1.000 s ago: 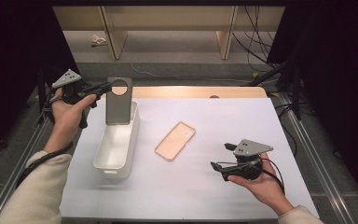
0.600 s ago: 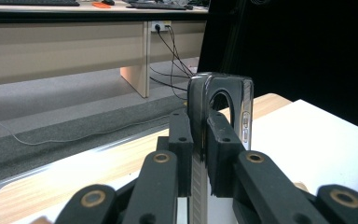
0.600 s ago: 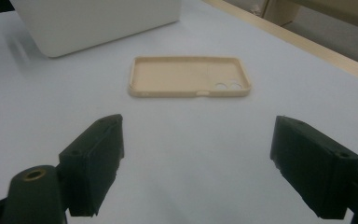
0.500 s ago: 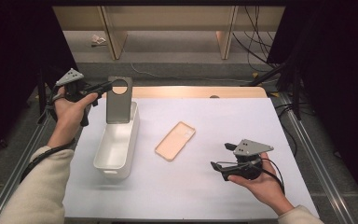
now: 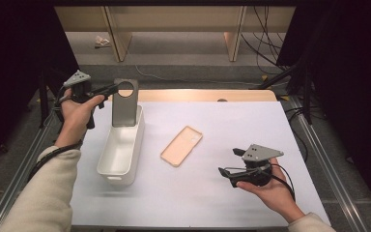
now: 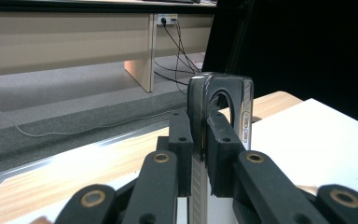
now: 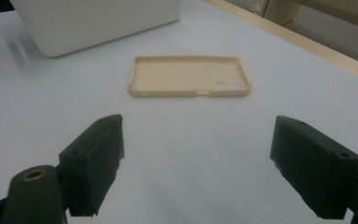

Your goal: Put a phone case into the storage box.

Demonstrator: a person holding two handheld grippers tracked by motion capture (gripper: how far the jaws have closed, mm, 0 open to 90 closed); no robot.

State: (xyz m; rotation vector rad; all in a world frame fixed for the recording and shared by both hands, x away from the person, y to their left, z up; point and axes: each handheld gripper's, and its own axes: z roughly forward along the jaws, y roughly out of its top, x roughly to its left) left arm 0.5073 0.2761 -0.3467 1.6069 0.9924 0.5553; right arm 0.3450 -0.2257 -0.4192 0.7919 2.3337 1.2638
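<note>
in the high view the left gripper [image 5: 107, 90] pinches the upper left edge of a grey phone case [image 5: 124, 102], which stands upright with its long axis vertical and its lower end inside the far end of a white bin [image 5: 119, 152]; the bin's long axis runs toward and away from the person, and most of its length on the near side is free. the beige phone case [image 5: 181, 145] lies flat on the white table [image 5: 222, 203] just right of the bin, slanted, and the right gripper [image 5: 227, 172] rests well apart from it at the near right, so the left hand is the one at work. in the left gripper view the jaws are clamped on the thin edge of the grey case [image 6: 220, 109], seen edge-on, with the round camera cutout above the pads. in the right gripper view the jaws stand wide apart and hold nothing; the beige case [image 7: 189, 76] lies ahead between them, long axis crosswise, hollow side up, with the bin's corner [image 7: 98, 21] beyond it and bare table all around.
</note>
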